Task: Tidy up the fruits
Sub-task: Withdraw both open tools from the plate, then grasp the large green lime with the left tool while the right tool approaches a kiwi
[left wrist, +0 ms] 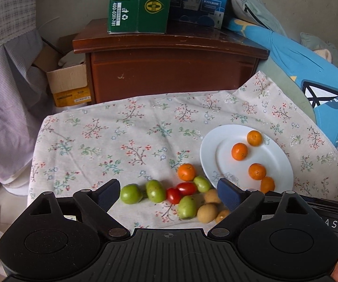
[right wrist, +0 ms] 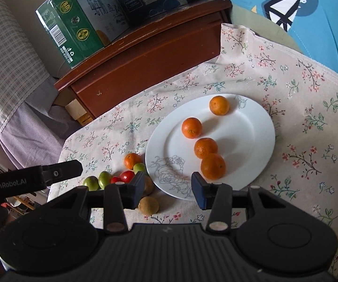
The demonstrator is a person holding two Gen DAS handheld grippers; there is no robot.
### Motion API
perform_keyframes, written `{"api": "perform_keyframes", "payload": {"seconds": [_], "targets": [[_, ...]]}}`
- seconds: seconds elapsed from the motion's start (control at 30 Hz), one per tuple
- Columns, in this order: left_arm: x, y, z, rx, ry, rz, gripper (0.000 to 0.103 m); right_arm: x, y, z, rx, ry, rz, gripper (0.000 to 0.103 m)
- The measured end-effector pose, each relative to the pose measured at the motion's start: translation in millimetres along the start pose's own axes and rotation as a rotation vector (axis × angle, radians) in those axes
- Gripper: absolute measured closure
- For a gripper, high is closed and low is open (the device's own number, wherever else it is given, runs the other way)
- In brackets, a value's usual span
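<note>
Left wrist view: left gripper (left wrist: pixel 167 191) stood wide, nothing between its pads, hovering over the mixed cluster on the floral cloth (left wrist: pixel 112 136).
Fruit off plate: one loose orange (left wrist: pixel 186 172), four green fruits (left wrist: pixel 155 190), two red tomatoes (left wrist: pixel 186 188) and brown round fruits (left wrist: pixel 207 213) lay bunched just beside the white plate (left wrist: pixel 225 145).
Fruit on plate: four oranges (left wrist: pixel 239 151) sat there; the nearest one was half cut off by the right gripper's body.
Right wrist view: right gripper (right wrist: pixel 167 188) was parted and empty, above the plate's near rim (right wrist: pixel 169 176).
Step, as judged: sorting oranges onto the plate, between placings.
Next move, as judged: fetch the loose orange (right wrist: pixel 132 160), closing gently on it, clear of the tomatoes touching the cluster.
Hard to make out: left finger hid part of the brown fruits (right wrist: pixel 148 205); their kind was unclear.
</note>
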State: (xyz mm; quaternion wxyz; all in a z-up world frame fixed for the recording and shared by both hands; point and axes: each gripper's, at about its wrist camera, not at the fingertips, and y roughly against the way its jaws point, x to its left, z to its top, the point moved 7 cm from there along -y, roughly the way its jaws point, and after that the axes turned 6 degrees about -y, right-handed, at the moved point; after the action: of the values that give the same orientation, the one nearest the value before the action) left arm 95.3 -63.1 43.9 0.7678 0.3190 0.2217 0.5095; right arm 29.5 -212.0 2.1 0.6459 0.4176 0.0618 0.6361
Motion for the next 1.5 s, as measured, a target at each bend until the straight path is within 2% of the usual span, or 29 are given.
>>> {"api": "perform_keyframes", "payload": {"seconds": [0.13, 0.37, 0.53, 0.67, 0.9, 1.23, 1.33, 1.5], "targets": [[13, 4, -11, 0.018, -0.045, 0.029, 0.012, 7, -1, -10, 0.023, 0.045, 0.014, 0.058], [36, 0, -28, 0.048, -0.006, 0.042, 0.012, 19, -9, -26, 0.071, 0.109, 0.032, 0.058], [48, -14, -34, 0.059, 0.007, 0.088, 0.012, 21, -16, -34, 0.095, 0.126, 0.034, 0.058], [51, -24, -36, 0.043, -0.033, 0.123, 0.012, 20, -22, -36, 0.098, 0.127, 0.027, 0.058], [45, -43, -34, 0.038, -0.051, 0.085, 0.014, 17, -34, -36, 0.098, 0.117, 0.014, 0.058], [55, -63, -34, 0.065, 0.056, 0.056, 0.017, 26, -45, -41, 0.107, 0.171, 0.028, 0.058], [54, -69, -33, 0.072, 0.079, 0.045, 0.022, 28, -47, -43, 0.106, 0.192, 0.023, 0.059], [51, -75, -32, 0.065, 0.094, 0.032, 0.021, 26, -51, -44, 0.106, 0.187, 0.015, 0.061]]}}
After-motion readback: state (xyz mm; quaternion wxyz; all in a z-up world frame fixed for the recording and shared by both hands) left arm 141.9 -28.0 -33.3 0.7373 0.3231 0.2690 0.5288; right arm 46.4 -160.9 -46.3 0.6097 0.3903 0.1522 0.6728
